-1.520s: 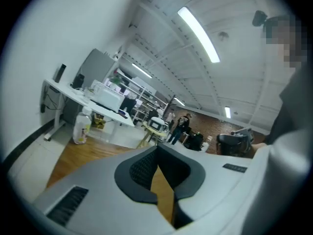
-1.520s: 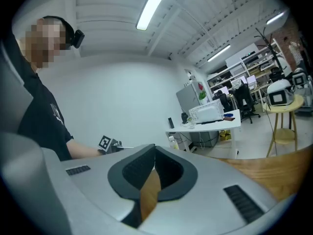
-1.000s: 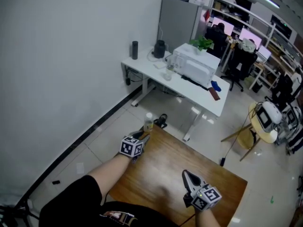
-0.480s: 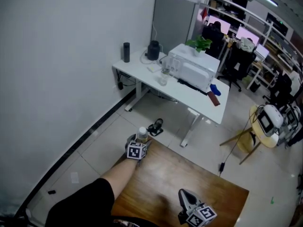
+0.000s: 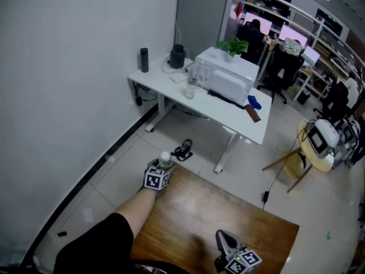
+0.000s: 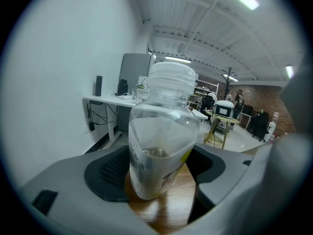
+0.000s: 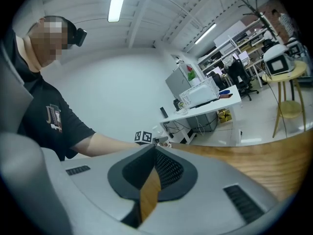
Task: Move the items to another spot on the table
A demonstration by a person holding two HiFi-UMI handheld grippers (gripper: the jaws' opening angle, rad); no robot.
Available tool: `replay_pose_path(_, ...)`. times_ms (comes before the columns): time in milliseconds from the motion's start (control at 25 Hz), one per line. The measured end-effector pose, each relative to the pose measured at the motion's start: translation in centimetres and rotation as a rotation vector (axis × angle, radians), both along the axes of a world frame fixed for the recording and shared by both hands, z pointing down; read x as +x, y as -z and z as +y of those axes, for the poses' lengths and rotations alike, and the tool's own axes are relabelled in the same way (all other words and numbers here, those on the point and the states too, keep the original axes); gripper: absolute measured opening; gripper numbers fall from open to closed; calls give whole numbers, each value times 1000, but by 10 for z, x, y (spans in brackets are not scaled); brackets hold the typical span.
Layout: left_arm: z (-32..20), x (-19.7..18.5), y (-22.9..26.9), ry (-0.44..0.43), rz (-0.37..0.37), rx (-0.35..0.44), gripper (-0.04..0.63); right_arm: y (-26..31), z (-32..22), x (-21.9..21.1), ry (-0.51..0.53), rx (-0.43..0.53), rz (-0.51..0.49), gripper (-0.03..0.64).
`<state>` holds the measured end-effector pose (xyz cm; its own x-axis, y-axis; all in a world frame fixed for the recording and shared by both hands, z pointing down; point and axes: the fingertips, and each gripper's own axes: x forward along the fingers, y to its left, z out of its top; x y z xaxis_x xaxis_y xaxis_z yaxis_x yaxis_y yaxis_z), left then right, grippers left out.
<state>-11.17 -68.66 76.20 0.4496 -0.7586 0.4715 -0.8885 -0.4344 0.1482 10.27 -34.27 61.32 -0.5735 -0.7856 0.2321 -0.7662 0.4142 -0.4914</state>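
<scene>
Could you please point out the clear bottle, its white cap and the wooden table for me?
clear bottle (image 6: 156, 151), left gripper view, on its transparent body.
white cap (image 6: 171, 77), left gripper view, on the cap's side wall.
wooden table (image 5: 228, 210), head view, on a bare stretch of tabletop.

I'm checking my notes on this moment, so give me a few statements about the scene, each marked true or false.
1. The bottle stands on the wooden table. True.
2. The left gripper clamps the bottle. False: its jaws, which have just opened and then eased in slightly, stand apart around it.
3. The bottle's white cap is off. False: it is on.
4. The right gripper holds nothing. True: its jaws are together.
</scene>
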Motion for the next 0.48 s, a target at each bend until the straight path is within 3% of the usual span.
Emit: replay_pose_path(480, 18, 0, 0, -67, -60, 6, 347, -5, 35, 7, -16, -28, 17, -11)
